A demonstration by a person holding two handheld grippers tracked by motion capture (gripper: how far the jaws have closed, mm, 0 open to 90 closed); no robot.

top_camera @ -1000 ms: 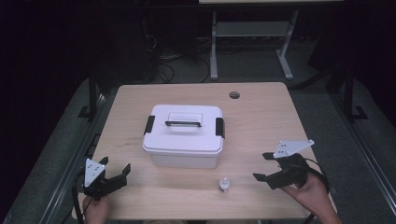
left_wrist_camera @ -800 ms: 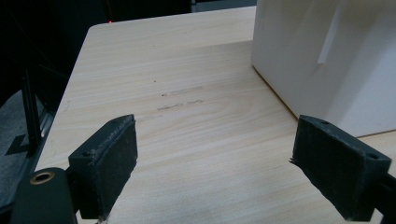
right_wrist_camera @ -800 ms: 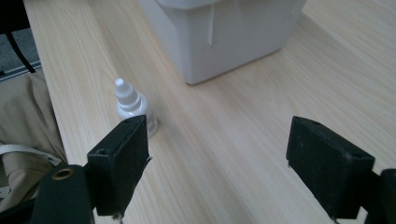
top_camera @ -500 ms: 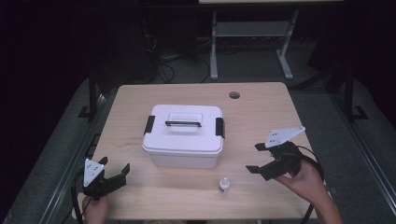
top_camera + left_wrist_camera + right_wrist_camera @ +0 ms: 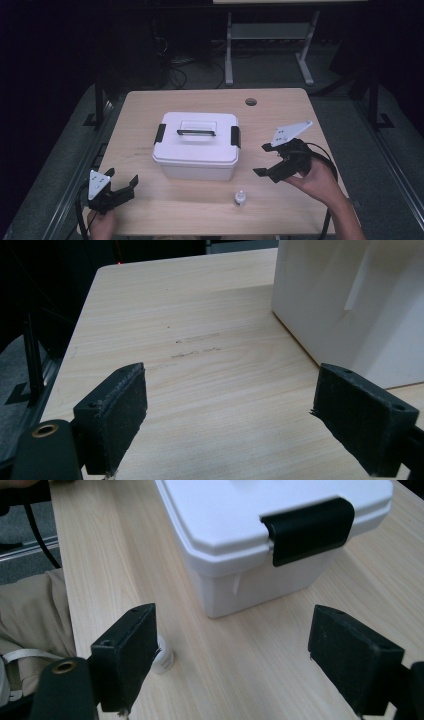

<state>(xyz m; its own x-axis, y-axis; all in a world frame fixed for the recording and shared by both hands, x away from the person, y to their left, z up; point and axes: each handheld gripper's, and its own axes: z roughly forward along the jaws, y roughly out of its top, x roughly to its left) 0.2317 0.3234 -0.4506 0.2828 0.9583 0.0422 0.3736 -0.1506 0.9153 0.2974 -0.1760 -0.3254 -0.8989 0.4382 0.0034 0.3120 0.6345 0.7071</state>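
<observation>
Since a second ago, my right gripper [image 5: 271, 160] has lifted off the table [image 5: 150, 107] and moved up and in toward the box [image 5: 196, 150]; my left gripper [image 5: 120, 186] has stayed where it was.

Going left to right in the high view: my left gripper rests at the near left corner of the table, held in my left hand [image 5: 101, 224], its fingers wide apart and holding nothing. In the left gripper view, bare wood lies between the fingers [image 5: 112, 417] and the box's white side wall [image 5: 345, 305] rises ahead to the right, near but apart.

The box sits mid-table, lid on, with a black handle [image 5: 196, 132] on top and a black latch on each end, both down. A small white bottle [image 5: 240, 198] stands upright on the table in front of the box's right corner, apart from it.

My right gripper hovers just right of the box, tilted, fingers wide and empty, pointing at the box's right end. In the right gripper view, the right latch [image 5: 310, 529] sits ahead between the fingers [image 5: 127, 655], with the bottle [image 5: 162, 657] peeking out beside the left one.

I judge the right gripper is lining up on that latch to open the box; no contact yet.
</observation>
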